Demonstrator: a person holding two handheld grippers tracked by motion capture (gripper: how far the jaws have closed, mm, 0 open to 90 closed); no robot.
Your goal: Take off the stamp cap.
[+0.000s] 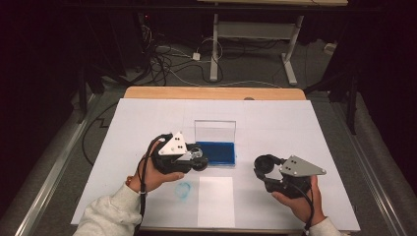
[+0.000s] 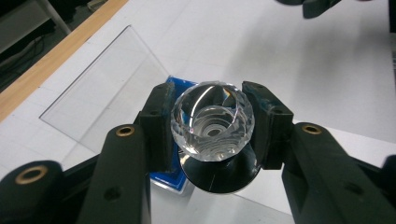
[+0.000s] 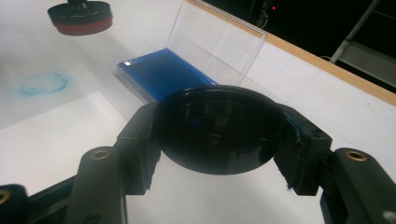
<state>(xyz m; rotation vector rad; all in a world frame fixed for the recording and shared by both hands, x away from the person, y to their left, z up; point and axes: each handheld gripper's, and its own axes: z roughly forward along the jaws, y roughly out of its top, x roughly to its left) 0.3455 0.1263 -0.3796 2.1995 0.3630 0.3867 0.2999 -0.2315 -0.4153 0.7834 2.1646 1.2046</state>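
My left gripper (image 1: 198, 158) (image 2: 212, 133) is shut on a stamp by its clear faceted knob (image 2: 212, 122). The stamp's black disc base (image 2: 219, 175) hangs over the left edge of a blue ink pad (image 1: 217, 153) (image 3: 163, 72). In the right gripper view the stamp (image 3: 80, 17) shows a red underside and floats above the table. The pad's clear lid (image 1: 215, 131) (image 3: 219, 44) stands open behind it. My right gripper (image 1: 261, 168) (image 3: 217, 140) is shut on a round black cap (image 1: 266, 163) (image 3: 217, 128), to the right of the pad.
A white sheet (image 1: 275, 123) covers the wooden table (image 1: 211, 93). A smaller white paper (image 1: 215, 201) lies at the front centre, with a faint blue ring print (image 1: 184, 191) (image 3: 44, 84) just to its left. Cables and a desk frame (image 1: 255, 34) lie beyond the table.
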